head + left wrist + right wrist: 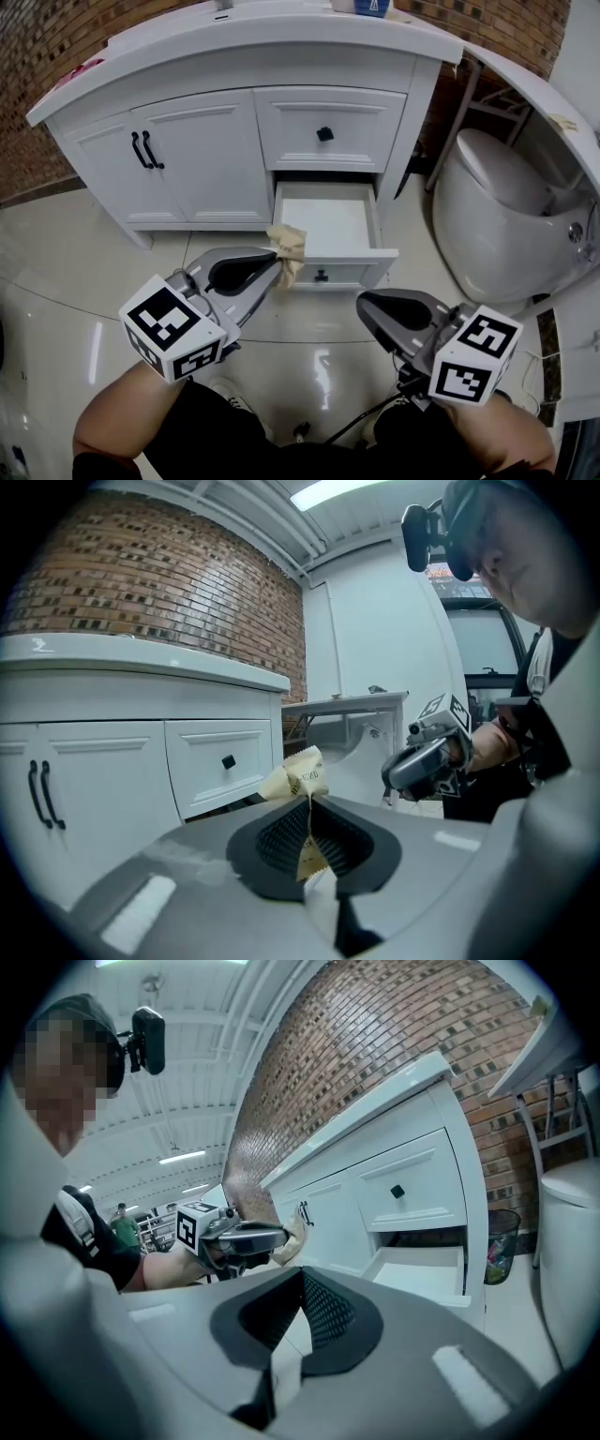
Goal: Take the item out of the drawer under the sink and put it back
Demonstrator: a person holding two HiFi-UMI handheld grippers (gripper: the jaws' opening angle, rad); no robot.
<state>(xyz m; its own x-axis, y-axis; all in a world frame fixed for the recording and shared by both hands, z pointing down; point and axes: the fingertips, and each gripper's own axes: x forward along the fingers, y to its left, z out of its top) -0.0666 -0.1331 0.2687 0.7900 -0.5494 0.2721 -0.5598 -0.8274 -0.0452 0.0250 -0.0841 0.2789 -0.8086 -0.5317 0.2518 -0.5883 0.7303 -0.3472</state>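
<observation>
Left gripper (277,263) is clenched on a crumpled tan packet (288,247), whose lower half is buried between the pads (print on it too small to read). The packet hangs over the left front corner of the open drawer (330,223), outside it. The drawer's rear is shadowed under the vanity (202,159). Right gripper (366,302) is closed with nothing in it, low over the tiled floor (309,328), apart from the drawer front. A toilet (497,225) crowds the right side, while the floor lies open to the left.

packet (298,778): small print, not legible | other text: none
</observation>
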